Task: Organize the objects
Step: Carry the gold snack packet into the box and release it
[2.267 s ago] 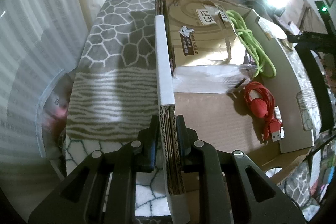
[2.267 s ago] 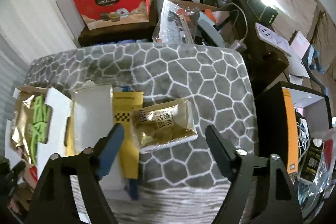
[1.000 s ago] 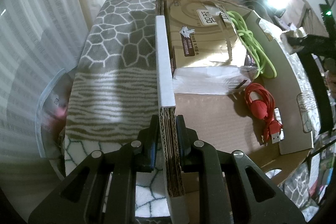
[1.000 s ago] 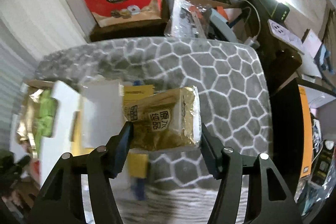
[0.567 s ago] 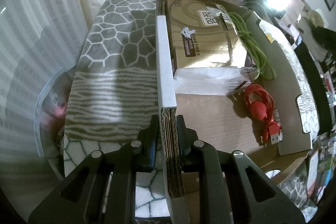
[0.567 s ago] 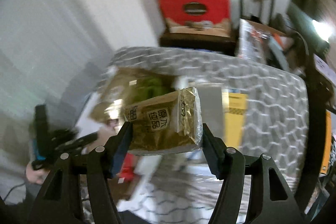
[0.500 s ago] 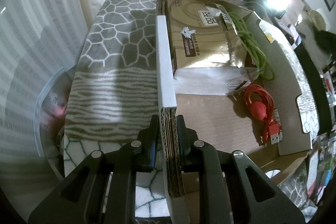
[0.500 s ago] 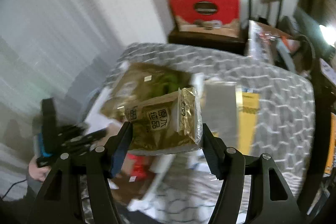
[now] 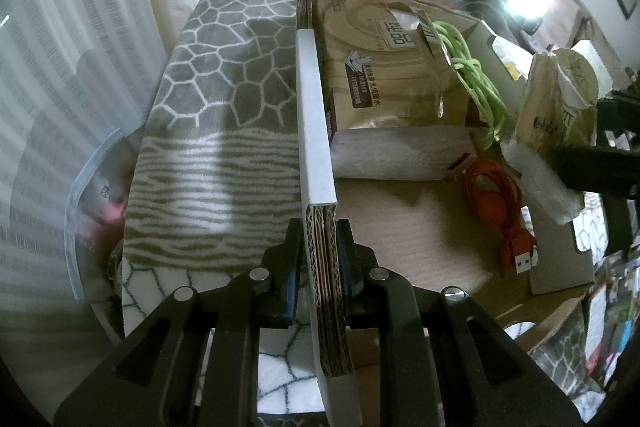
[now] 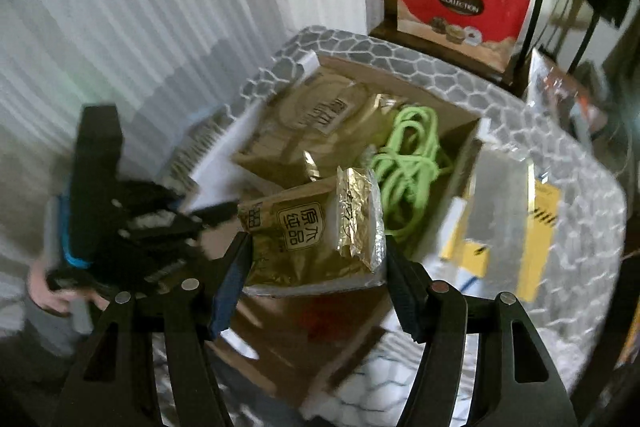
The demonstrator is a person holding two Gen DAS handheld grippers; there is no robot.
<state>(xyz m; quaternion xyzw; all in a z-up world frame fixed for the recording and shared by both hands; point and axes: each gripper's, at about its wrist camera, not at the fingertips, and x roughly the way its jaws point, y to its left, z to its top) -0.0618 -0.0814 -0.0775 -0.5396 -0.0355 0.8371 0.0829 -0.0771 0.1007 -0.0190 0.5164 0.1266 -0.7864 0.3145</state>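
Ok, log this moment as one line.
left gripper: shut on box wall | right gripper: shut on gold tissue pack, over cardboard box | inside: green cable, red cable

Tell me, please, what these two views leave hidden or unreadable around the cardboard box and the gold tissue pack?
- Right wrist view: motion blur smears the yellow item on the blanket; its print is unreadable.
- Right wrist view: the gold tissue pack in the right gripper hides the box floor and most of the red cable.
- Left wrist view: the box wall clamped by the left gripper hides the box's outer side.
- Left wrist view: the right gripper is cut off by the frame edge.
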